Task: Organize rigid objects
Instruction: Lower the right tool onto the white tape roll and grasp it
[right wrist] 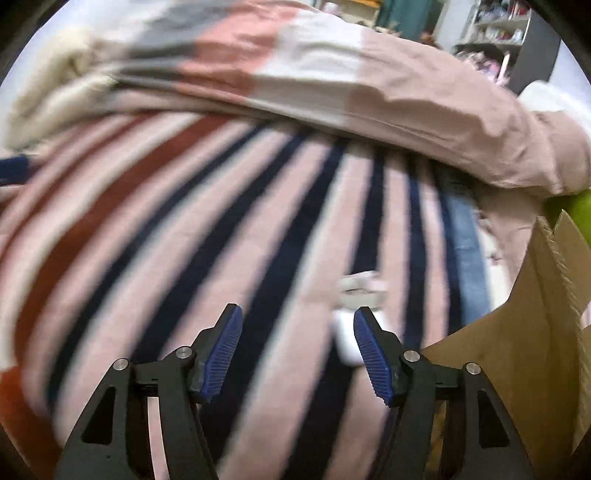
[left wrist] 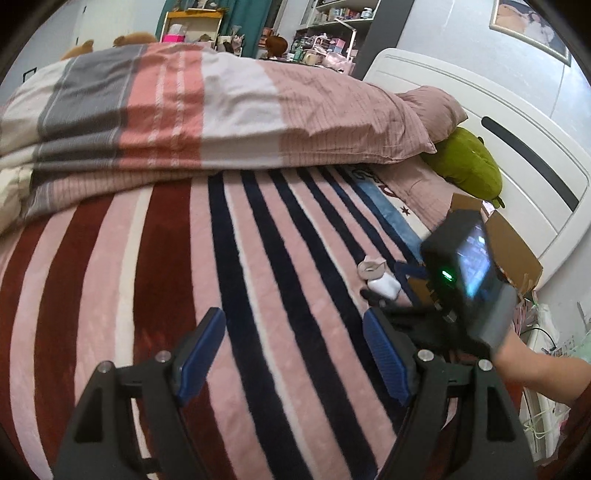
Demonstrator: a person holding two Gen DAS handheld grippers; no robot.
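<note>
A small white case [left wrist: 385, 286] lies on the striped blanket [left wrist: 184, 266] with a pale grey ring-like object [left wrist: 371, 268] just beyond it. My left gripper [left wrist: 293, 325] is open and empty above the blanket, left of these. The right gripper's body [left wrist: 465, 273] hovers just right of the case, in front of a cardboard box [left wrist: 513, 251]. In the blurred right wrist view, my right gripper [right wrist: 297, 325] is open and empty; the white case [right wrist: 345, 339] lies just inside its right finger, the grey object [right wrist: 360, 286] beyond, the cardboard box [right wrist: 517, 350] to the right.
A folded duvet [left wrist: 221, 110] is piled across the far side of the bed. A pink pillow [left wrist: 432, 107] and a green plush toy [left wrist: 469, 162] lie by the white headboard [left wrist: 517, 122]. Cluttered shelves [left wrist: 332, 29] stand behind.
</note>
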